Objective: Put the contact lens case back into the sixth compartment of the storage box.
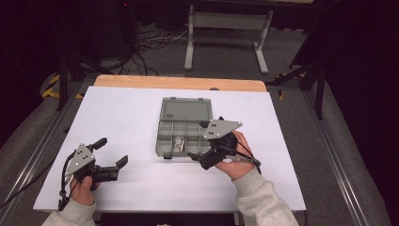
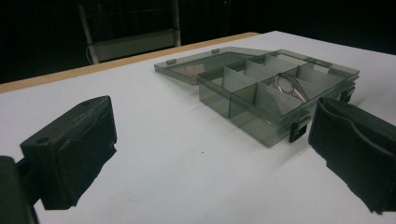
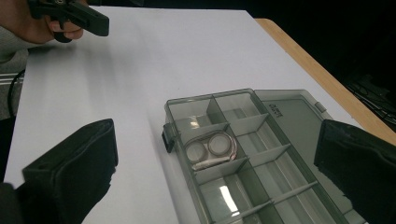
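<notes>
I hold a black two-jaw gripper in each hand above a white table (image 1: 141, 188). My right gripper (image 1: 200, 157) hovers with jaws spread wide and empty at the near right edge of a smoky grey translucent plastic organiser box (image 1: 181, 136), whose hinged lid (image 1: 186, 109) lies flat open beyond the compartments. Between and just past my right fingers sits a small silvery metal piece with two round discs (image 3: 211, 148), resting in a compartment near the box's latch (image 3: 167, 137). My left gripper (image 1: 109, 157) rests well off to the left, jaws also parted and holding nothing, pointed toward the box. I judge the risk ahead to be the thin dividers: a jaw could catch one and drag the light box, or the smooth metal could slip free.
</notes>
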`<state>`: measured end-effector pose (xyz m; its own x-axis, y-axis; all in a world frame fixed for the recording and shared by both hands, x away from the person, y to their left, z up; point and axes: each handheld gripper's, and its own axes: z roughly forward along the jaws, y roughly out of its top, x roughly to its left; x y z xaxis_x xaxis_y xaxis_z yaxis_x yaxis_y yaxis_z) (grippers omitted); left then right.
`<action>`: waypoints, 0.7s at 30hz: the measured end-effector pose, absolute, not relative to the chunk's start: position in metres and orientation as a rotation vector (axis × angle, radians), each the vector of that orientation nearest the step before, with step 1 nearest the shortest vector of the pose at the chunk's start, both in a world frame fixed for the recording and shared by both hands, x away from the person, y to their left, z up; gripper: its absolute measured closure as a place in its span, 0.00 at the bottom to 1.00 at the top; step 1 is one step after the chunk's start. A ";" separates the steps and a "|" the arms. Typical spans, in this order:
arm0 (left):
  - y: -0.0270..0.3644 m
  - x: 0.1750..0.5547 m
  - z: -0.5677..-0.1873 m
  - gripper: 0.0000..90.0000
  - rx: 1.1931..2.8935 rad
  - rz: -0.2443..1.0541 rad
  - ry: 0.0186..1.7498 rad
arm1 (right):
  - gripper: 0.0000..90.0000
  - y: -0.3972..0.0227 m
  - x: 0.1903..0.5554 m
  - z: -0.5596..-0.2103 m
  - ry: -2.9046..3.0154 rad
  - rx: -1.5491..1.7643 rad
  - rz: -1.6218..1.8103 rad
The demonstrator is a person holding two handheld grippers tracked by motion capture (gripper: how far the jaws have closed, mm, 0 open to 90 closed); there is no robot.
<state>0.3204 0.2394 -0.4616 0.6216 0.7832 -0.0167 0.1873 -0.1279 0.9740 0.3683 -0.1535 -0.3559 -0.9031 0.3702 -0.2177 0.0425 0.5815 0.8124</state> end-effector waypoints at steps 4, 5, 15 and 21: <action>0.239 0.320 -0.462 0.02 1.653 0.621 0.813 | 0.00 -0.164 0.362 -0.361 2.416 0.364 1.291; 0.239 0.320 -0.462 0.02 1.652 0.619 0.815 | 0.00 -0.164 0.362 -0.361 2.416 0.364 1.291; 0.238 0.320 -0.462 0.02 1.658 0.626 0.817 | 0.00 -0.188 0.348 -0.383 2.336 0.429 1.365; 0.238 0.320 -0.462 0.02 1.662 0.628 0.816 | 0.00 -0.201 0.343 -0.396 2.298 0.457 1.399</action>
